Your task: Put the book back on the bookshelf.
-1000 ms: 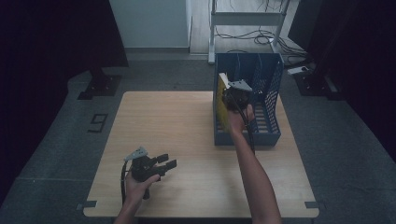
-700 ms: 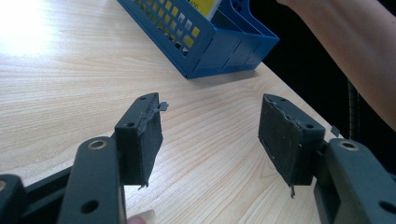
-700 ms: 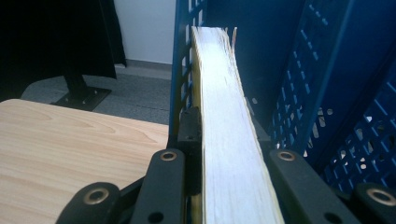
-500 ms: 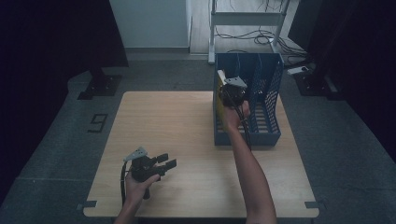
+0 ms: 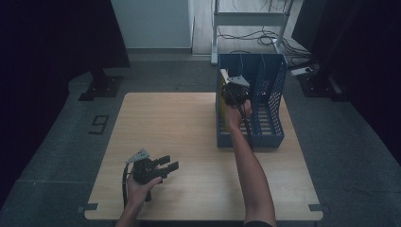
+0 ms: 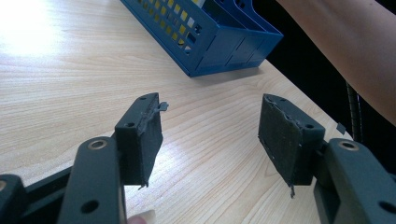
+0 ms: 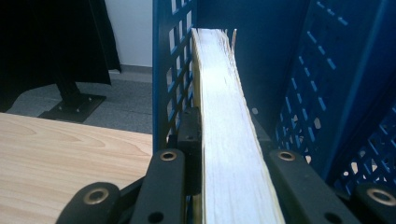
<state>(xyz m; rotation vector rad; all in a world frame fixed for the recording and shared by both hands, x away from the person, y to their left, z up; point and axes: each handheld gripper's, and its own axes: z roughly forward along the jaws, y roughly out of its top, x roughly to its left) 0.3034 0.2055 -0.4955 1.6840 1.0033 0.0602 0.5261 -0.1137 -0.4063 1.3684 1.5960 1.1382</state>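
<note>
While clamped in right claw (image 7: pixel 229 186), book (image 7: pixel 224 140) stands inside blue rack (image 7: pixel 336 93); left claw (image 6: pixel 210 135) apart.

From above, the right gripper (image 5: pixel 233 90) and its hand cover most of the book (image 5: pixel 221 101) inside the blue rack (image 5: pixel 269 127); the book's cover is too small to read; in the right gripper view its near end runs off the bottom edge, and its lower edge is hidden between the jaws.
</note>
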